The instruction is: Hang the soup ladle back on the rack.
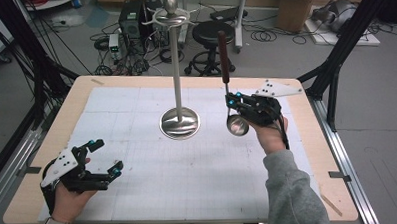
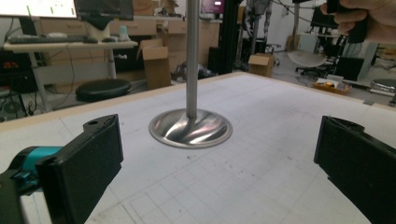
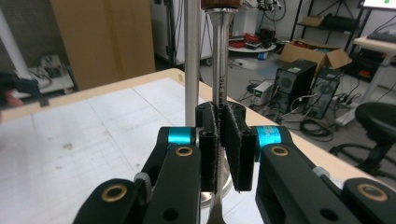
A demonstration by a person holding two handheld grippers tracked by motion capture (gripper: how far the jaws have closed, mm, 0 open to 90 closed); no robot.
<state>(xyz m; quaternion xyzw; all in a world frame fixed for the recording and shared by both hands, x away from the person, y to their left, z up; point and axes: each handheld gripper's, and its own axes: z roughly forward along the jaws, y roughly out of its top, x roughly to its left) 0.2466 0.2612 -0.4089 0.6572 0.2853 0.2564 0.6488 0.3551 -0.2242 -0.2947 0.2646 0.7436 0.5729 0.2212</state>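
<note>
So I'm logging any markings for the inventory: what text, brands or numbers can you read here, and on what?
None reads clearly.
Ladle handle: a small stamp runs along the shaft above the right gripper, too small and blurred to read.
Monitor in the left gripper view: bright screen, content too blurred to read.
Cardboard boxes: no legible print.

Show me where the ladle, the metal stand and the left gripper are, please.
ladle (image 1: 237, 124): high view, on its round bowl.
metal stand (image 1: 179, 123): high view, on its round base.
left gripper (image 1: 106, 157): high view, between its open fingertips.
</note>
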